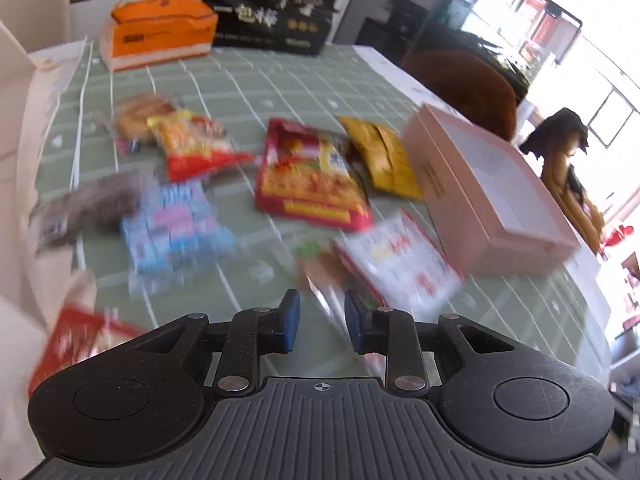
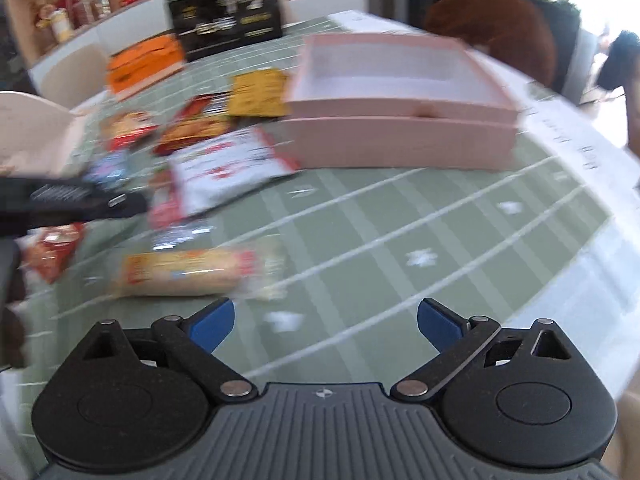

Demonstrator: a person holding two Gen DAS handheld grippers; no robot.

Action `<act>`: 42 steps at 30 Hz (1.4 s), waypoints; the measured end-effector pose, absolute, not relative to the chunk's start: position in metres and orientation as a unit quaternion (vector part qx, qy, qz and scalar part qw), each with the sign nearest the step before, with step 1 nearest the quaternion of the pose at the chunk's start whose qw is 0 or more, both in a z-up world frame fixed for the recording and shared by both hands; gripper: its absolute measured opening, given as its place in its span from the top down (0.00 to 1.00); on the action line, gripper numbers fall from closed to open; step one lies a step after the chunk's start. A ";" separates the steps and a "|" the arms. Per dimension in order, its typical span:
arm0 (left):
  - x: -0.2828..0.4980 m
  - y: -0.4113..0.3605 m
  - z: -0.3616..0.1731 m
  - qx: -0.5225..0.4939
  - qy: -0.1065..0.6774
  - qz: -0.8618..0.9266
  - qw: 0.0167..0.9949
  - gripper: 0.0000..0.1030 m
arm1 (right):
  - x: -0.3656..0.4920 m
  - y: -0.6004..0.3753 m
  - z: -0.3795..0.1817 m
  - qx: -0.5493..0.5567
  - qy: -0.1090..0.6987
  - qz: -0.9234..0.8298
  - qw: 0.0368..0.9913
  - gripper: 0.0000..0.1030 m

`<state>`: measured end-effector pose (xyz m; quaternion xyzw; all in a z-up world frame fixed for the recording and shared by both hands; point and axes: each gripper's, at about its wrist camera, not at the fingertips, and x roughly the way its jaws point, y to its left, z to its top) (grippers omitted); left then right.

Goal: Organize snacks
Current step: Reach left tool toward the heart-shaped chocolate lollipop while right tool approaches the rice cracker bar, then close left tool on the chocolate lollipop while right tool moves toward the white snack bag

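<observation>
Readable text: almost none, motion blur kills most print.
Black bag (image 1: 272,4) at the far edge of the bench: large pale Chinese characters, looks like 包粽, not certain; smaller gold print under and above it unreadable. Same bag in the right wrist view: blurred, nothing legible. Orange pack (image 1: 160,30): dark label strip, text too small. Red snack packet (image 1: 308,176), blue packet (image 1: 172,224), white-and-red packet (image 1: 404,264), yellow packet (image 1: 384,156): printed lettering present, all smeared. Pink box (image 1: 492,196): dark mark on its side wall, unreadable.
</observation>
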<state>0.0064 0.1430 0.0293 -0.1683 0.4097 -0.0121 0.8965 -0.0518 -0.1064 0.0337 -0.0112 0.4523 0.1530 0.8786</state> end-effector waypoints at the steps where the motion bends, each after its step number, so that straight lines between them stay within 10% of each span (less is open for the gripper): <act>1: 0.015 0.143 0.030 -0.161 0.409 -0.010 0.898 0.72 | -0.052 -0.098 0.035 -0.004 0.453 0.166 0.876 0.04; 12: 0.041 0.136 0.027 -0.129 0.420 -0.017 0.898 0.72 | -0.043 -0.007 0.034 -0.085 0.423 0.204 0.879 0.04; 42: -0.038 0.054 0.023 -0.047 0.470 -0.301 0.828 0.77 | -0.041 -0.197 0.019 0.026 0.419 0.042 0.906 0.00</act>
